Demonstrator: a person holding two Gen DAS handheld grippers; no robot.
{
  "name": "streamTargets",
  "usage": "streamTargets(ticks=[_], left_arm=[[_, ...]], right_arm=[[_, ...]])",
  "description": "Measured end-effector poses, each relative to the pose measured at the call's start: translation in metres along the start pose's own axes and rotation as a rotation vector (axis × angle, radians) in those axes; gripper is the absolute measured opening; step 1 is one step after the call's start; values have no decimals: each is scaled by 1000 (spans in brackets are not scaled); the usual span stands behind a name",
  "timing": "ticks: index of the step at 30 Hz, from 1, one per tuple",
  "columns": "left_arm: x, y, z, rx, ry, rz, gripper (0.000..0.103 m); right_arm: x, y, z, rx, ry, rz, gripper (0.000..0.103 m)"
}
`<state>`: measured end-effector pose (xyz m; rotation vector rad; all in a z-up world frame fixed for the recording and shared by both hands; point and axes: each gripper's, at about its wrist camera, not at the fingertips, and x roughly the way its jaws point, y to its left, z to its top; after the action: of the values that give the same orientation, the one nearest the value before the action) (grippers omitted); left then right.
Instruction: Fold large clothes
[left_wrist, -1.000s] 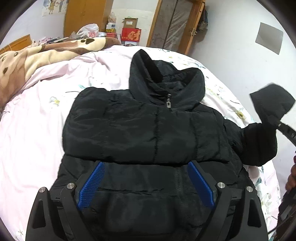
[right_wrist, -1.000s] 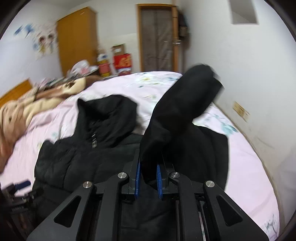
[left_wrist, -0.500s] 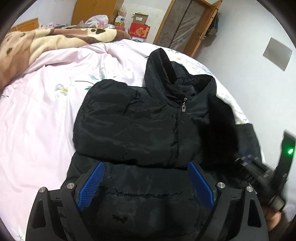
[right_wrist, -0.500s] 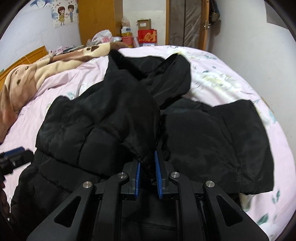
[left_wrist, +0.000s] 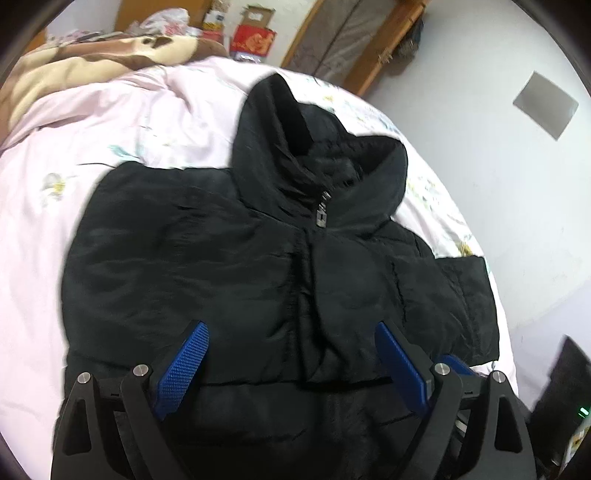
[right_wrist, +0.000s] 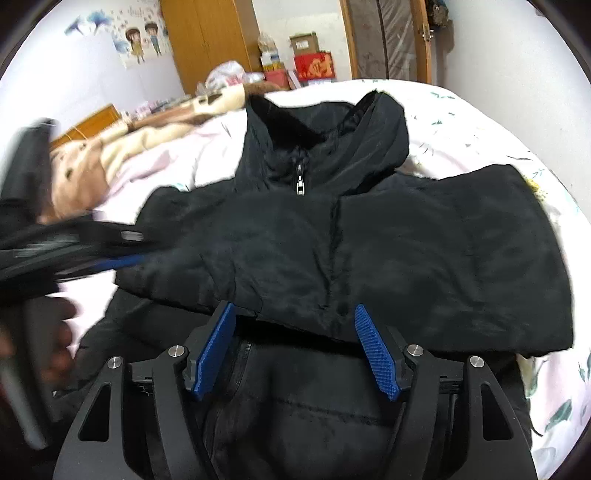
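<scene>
Jacket (left_wrist: 229, 258): black and puffy, flat on the bed, front side up, zipped to the neck.
Hood (left_wrist: 295, 147): at the far end of the jacket, lying open on the sheet, pointed tip away from the cameras.
Zip pull (left_wrist: 322, 218): small and silver, just under the hood.
Sleeves: both folded in over the chest, ends meeting near the zip line; right sleeve (right_wrist: 443, 251) lying flat across the front, its edge near the blue pads.
Bottom part of jacket (right_wrist: 314, 406): sticking out below the folded sleeves, closest to the cameras.
Left gripper (left_wrist: 291, 354): spread wide, nothing between the blue pads (left_wrist: 184, 365), hanging over the lower middle of the jacket; blurry at the left side of the right wrist view, with a hand (right_wrist: 55, 350) around its handle.
Right gripper (right_wrist: 295, 347): jaws just opened, pads (right_wrist: 376, 354) apart and not pinching, folded sleeve edge lying between and just past them, not squeezed.
Bed sheet (left_wrist: 74, 147): light pink with small flowers, under the whole jacket.
Blanket (left_wrist: 92, 59): tan and brown, bunched at the far left side of the bed.
Wardrobe (right_wrist: 210, 40): orange-brown wood, against the far wall.
Red box (right_wrist: 314, 66): past the bed, near the door (right_wrist: 388, 37).
Wall picture (right_wrist: 142, 40): two cartoon children, left of the wardrobe.
</scene>
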<state>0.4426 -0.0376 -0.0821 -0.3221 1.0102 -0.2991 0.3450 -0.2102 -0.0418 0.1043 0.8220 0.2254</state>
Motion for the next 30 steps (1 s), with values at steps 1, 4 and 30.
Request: streamTargets(ticks=[1,4,30], left_arm=[[7,-5,1,5,12,6,92],[28,-17,1,41,55,109,92],[-27,0,23,37,-169,196,5]], right_arm=[[-7,-5,-1,7,-10,-18,68],[-26,-28,-4,50,-20,-122,68],[-20,-90,6,235,-46,-262,68]])
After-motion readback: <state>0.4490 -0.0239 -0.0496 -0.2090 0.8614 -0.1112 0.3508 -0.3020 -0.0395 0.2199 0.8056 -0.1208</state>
